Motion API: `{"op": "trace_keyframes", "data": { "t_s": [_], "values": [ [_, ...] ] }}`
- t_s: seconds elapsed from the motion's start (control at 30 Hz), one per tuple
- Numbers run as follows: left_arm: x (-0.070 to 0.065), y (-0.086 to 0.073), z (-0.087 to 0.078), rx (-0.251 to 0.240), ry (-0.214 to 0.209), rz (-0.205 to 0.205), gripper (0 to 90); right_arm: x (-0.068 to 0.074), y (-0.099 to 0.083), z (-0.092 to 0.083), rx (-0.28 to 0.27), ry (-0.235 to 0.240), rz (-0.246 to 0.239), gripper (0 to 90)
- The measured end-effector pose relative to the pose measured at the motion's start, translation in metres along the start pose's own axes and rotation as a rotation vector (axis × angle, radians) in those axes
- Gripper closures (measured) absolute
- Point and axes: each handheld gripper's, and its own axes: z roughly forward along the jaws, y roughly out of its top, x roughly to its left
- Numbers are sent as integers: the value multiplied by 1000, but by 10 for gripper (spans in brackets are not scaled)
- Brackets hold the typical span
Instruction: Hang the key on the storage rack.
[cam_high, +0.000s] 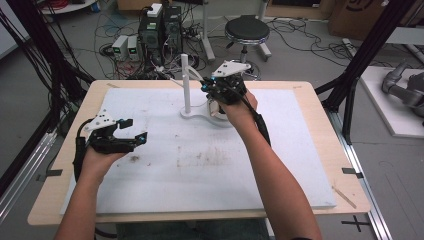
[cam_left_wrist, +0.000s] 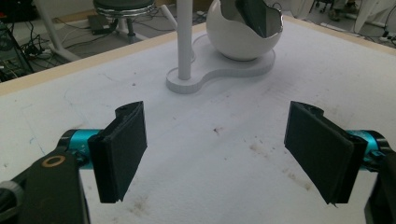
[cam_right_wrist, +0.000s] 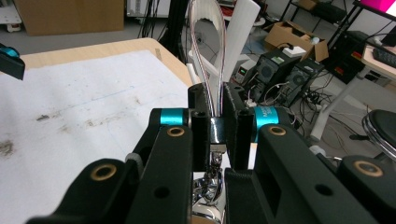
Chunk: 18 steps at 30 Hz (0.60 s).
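Clear loop (cam_right_wrist: 208, 56), possibly tubing, lower end hidden

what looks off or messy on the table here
Brown smudges stain the white mat near its middle and by the left gripper, which hangs open. The white bowl on the stand has a jagged, eggshell-like rim; whether that is damage or design, I cannot tell. Nothing is spilled or tipped.

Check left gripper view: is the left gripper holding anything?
No. The left gripper has its jaws wide apart, with bare white mat between them.
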Motion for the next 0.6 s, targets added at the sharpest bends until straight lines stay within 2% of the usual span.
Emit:
{"op": "trace_keyframes", "data": {
  "t_s": [0.4, 0.53, 0.57, 0.6],
  "values": [
    [1, -2, -1, 1, 6, -4, 211, 6, 6, 27, 36, 1, -7, 830],
    [2, -2, -2, 2, 5, -2, 211, 7, 6, 33, 38, -7, -31, 830],
    [2, -2, -2, 2, 6, -1, 211, 9, 5, 34, 58, -3, -12, 830],
    [2, -2, -2, 1, 7, -6, 211, 8, 5, 35, 55, -10, -25, 830]
  ]
}}
